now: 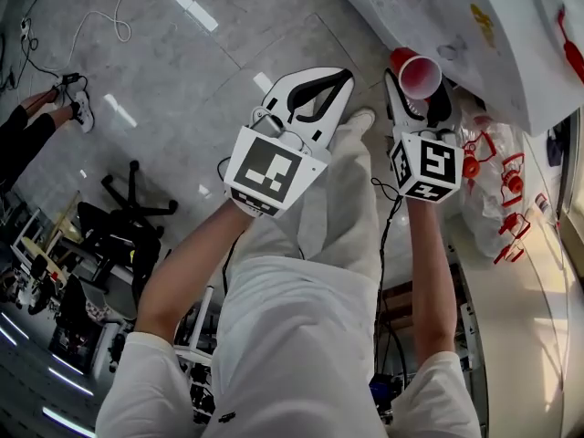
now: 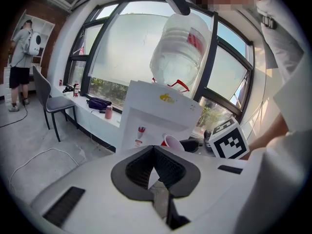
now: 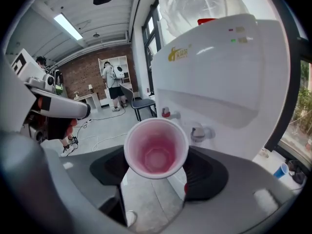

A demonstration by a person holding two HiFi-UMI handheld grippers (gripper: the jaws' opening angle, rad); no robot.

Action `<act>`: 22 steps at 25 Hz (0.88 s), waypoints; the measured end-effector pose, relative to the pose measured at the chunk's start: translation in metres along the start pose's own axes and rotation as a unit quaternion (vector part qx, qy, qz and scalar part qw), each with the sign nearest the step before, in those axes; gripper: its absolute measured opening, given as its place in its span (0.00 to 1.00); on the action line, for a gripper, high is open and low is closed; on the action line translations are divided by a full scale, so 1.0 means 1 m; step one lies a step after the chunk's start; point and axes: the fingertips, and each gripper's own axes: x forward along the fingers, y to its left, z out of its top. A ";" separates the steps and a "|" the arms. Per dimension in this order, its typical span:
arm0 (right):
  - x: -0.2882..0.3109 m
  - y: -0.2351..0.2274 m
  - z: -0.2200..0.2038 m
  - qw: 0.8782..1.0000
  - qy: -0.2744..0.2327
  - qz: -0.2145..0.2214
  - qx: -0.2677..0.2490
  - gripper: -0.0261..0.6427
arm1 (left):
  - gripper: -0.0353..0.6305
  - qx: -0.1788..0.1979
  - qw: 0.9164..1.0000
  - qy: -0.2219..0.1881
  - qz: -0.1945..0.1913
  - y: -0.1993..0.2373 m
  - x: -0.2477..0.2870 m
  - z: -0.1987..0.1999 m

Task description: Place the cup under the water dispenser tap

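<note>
- Far to the left, a cable [image 1: 114, 21] lay looped on the grey floor [image 1: 182, 71].
- My left claw [image 1: 339, 82] hung above that floor with its two jaws closed together and nothing between them.
- Just to its right, my right claw [image 1: 422, 99] was clamped on the red cup [image 3: 156, 147], one jaw pressed on each side of the cup's wall.
- The cup sat tilted in that grip, with its open mouth turned back toward my claw's camera. I could see its pale pink bottom, and it held nothing.
- The cup was up in the air, near the front of the white water dispenser [image 3: 219, 77] on the right, and apart from it.
- From my right claw, the red tap [image 3: 167, 113] showed just above the cup's rim on the left, and the second tap [image 3: 199, 133] showed just beside the rim on the right.
- A large water bottle [image 2: 178, 50] stood upside down on top of the dispenser.
</note>
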 end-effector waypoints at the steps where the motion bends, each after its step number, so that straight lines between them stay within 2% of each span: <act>1: 0.004 -0.002 -0.004 1.000 0.002 -0.002 0.002 0.56 | 0.06 0.000 1.000 0.001 0.000 0.002 0.003 -0.002; 14: 0.047 -0.040 -0.051 0.998 0.024 -0.050 0.029 0.56 | 0.06 0.004 1.000 0.014 -0.014 0.022 0.041 -0.024; 22: 0.065 -0.064 -0.071 0.993 0.032 -0.096 0.057 0.56 | 0.06 0.005 0.999 0.021 -0.023 0.026 0.058 -0.039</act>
